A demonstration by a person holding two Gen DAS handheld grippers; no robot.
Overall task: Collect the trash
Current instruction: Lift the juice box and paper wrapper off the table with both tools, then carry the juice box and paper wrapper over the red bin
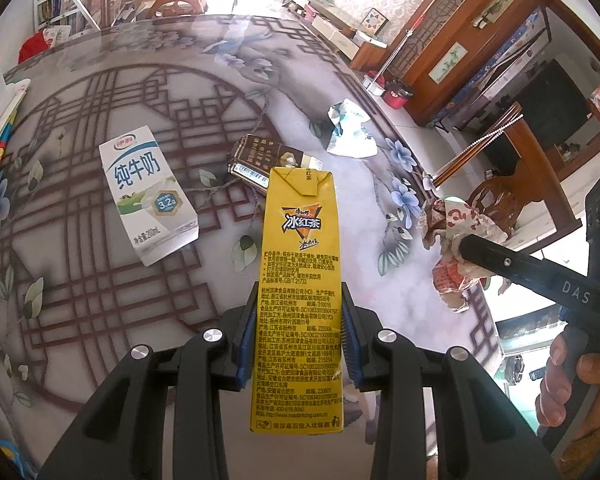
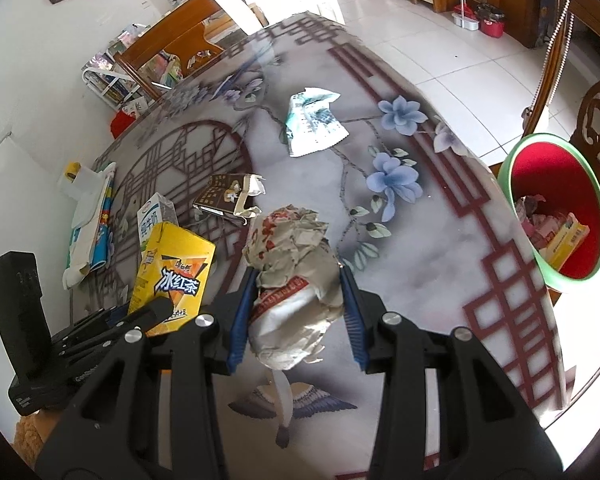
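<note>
Trash in both claws, above desk [image 1: 80,220]
Left claw [image 1: 296,344] grips tea carton [image 1: 298,264]; right claw [image 2: 296,316] grips crumpled wrapper [image 2: 292,276].

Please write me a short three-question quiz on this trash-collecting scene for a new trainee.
1. True or false: the left tongs are shut on the yellow tea carton.
2. What do the right tongs hold? A) the white milk carton B) the crumpled paper wrapper C) the dark torn box
3. Fill in: the red bin with the green rim stands off the table's ____ edge in the right wrist view.

Key: 1 true; 2 B; 3 right.
</note>
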